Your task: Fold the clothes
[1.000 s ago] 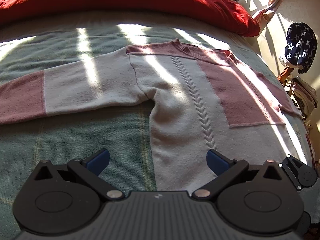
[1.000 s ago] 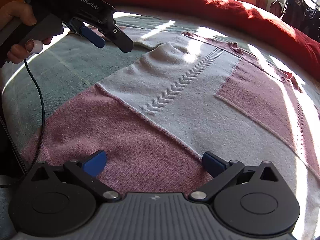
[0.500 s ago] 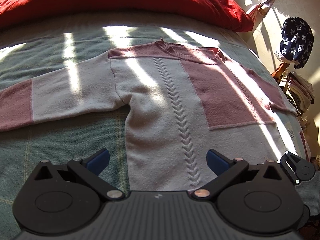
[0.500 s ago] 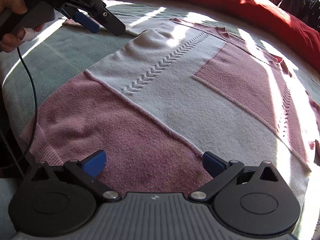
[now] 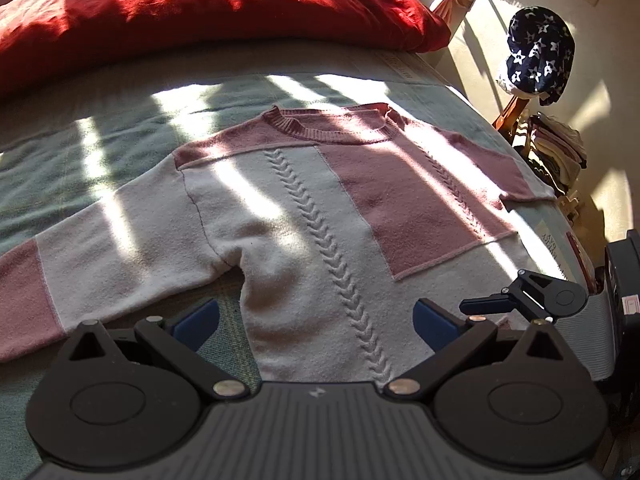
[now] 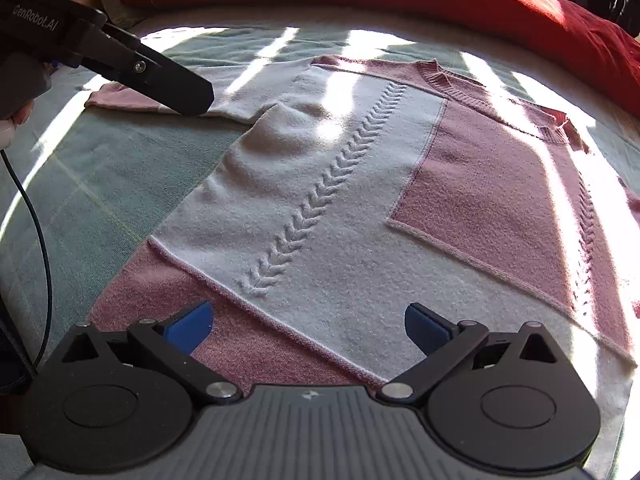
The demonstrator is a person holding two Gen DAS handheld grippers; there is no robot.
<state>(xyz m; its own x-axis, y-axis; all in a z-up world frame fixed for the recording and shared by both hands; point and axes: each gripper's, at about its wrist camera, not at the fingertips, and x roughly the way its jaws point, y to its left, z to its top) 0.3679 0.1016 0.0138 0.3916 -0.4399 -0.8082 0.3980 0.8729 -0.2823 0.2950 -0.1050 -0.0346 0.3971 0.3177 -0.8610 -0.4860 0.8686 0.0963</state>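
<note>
Our view takes in a bed (image 5: 100, 184) spread with a pale green blanket (image 6: 100, 184), striped by hard sunlight and backed along its far edge by a long red pillow (image 5: 208, 12). Past the bed's right side we see a cream wall (image 5: 600, 40), a dark star-patterned cloth (image 5: 536, 56) hung on a stand, and a stack of folded fabric (image 5: 556, 152) below it.

A pink-and-white knit sweater (image 5: 304, 216) lies face up and flat on the blanket, collar toward the pillow, one sleeve stretched out to the left in the left wrist view, a raised braid running down its front.

Our left gripper (image 5: 316, 318) hangs just above the sweater's lower body, its blue-padded fingers (image 5: 196, 318) spread wide and holding nothing; the white side edge and the armpit sit between them. From the right wrist view the same tool reaches in at upper left, its black tip over the outstretched sleeve, though we cannot tell whether it touches.

Our right gripper (image 6: 308, 324) is low over the pink hem band, fingers (image 6: 426, 326) likewise wide apart and empty, the seam between pink hem and white panel running across the gap.
</note>
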